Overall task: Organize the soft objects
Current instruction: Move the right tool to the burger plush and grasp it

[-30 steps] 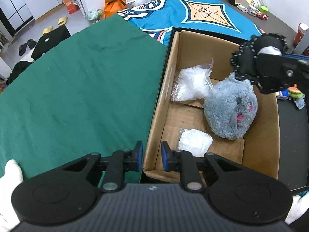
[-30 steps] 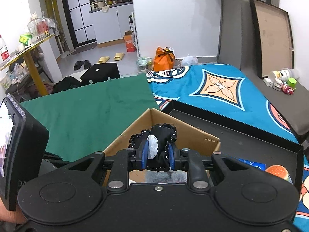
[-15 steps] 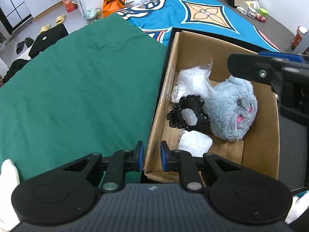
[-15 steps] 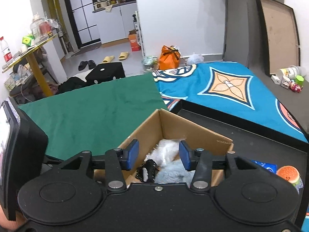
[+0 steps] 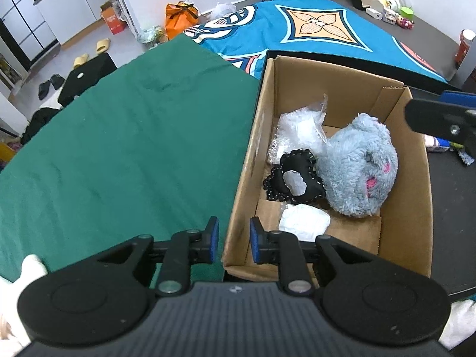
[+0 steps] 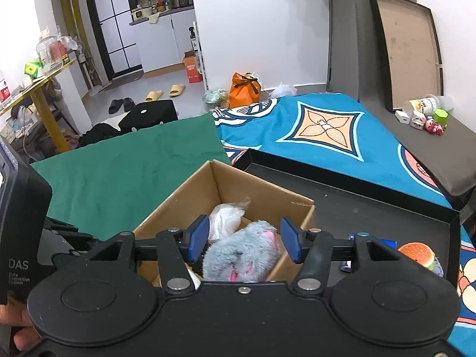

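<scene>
An open cardboard box (image 5: 413, 178) holds a grey plush toy (image 5: 360, 166), a black lace-edged fabric piece (image 5: 293, 180), a clear bag of white stuffing (image 5: 299, 126) and a white pad (image 5: 305, 221). My left gripper (image 5: 235, 239) straddles the box's near left wall, its jaws narrowly apart and empty. My right gripper (image 6: 244, 241) is open and empty above the box's right side; the plush toy (image 6: 244, 254) and the bag (image 6: 226, 217) show between its fingers. One right finger (image 5: 434, 119) shows in the left wrist view.
The box (image 6: 190, 199) stands in a shallow black tray (image 6: 357, 205) next to a green cloth (image 5: 119, 148) and a blue patterned blanket (image 5: 312, 26). A burger toy (image 6: 418, 254) lies in the tray to the right. Small items sit on a grey mat (image 6: 428, 125) at the far right.
My right gripper opened and let go of the black fabric piece, which dropped into the box beside the plush toy. The right gripper then pulled back to the right. The left gripper stayed put.
</scene>
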{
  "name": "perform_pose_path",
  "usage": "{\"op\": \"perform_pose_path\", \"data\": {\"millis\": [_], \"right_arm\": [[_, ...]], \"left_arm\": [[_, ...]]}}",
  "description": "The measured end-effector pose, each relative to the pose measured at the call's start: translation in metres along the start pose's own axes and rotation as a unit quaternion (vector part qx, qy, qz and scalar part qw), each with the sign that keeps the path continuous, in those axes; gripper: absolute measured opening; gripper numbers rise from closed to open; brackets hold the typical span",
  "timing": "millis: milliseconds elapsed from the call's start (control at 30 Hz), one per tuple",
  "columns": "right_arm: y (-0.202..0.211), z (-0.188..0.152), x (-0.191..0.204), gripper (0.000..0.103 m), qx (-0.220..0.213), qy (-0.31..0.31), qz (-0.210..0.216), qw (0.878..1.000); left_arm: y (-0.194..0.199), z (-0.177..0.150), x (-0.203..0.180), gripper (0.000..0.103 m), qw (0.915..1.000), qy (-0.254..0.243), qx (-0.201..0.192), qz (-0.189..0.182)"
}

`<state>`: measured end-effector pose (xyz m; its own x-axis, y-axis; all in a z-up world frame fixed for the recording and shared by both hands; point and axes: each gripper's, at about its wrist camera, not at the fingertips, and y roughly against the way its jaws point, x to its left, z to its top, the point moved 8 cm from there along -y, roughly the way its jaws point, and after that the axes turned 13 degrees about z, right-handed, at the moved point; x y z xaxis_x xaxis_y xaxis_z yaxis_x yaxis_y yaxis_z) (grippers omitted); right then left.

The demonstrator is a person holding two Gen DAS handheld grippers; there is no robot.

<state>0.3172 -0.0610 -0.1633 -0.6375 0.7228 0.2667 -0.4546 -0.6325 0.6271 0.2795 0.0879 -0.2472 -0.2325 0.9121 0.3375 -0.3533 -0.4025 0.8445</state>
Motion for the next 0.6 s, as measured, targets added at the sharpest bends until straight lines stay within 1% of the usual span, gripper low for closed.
{"op": "perform_pose_path", "data": {"millis": [167, 267, 367, 433, 467, 533, 600], "right_arm": [[0.008, -0.004, -0.01, 0.056, -0.004, -0.004, 0.0, 1.0], [0.014, -0.007, -0.017, 0.063, -0.005, -0.006, -0.004, 1.0], [0.016, -0.012, -0.027, 0.069, -0.005, -0.008, -0.006, 1.0], [0.019, -0.015, -0.035, 0.076, -0.007, -0.013, -0.009, 1.0], [0.019, -0.018, -0.039, 0.077, -0.009, -0.015, -0.01, 1.0], [0.021, -0.022, -0.047, 0.081, -0.011, -0.02, -0.013, 1.0], [0.022, -0.027, -0.056, 0.082, -0.014, -0.025, -0.015, 0.999]], "left_arm": [[0.004, 0.0, -0.001, 0.021, 0.9999, -0.005, -0.005, 0.014], [0.008, 0.001, -0.003, 0.023, 0.9997, -0.007, -0.01, 0.022], [0.013, 0.003, -0.006, 0.03, 0.999, -0.015, -0.023, 0.034], [0.016, 0.004, -0.007, 0.037, 0.9984, -0.017, -0.032, 0.043], [0.017, 0.005, -0.006, 0.039, 0.9981, -0.017, -0.035, 0.048], [0.018, 0.006, -0.006, 0.047, 0.9975, -0.016, -0.039, 0.056], [0.02, 0.008, -0.007, 0.052, 0.997, -0.019, -0.044, 0.062]]}}
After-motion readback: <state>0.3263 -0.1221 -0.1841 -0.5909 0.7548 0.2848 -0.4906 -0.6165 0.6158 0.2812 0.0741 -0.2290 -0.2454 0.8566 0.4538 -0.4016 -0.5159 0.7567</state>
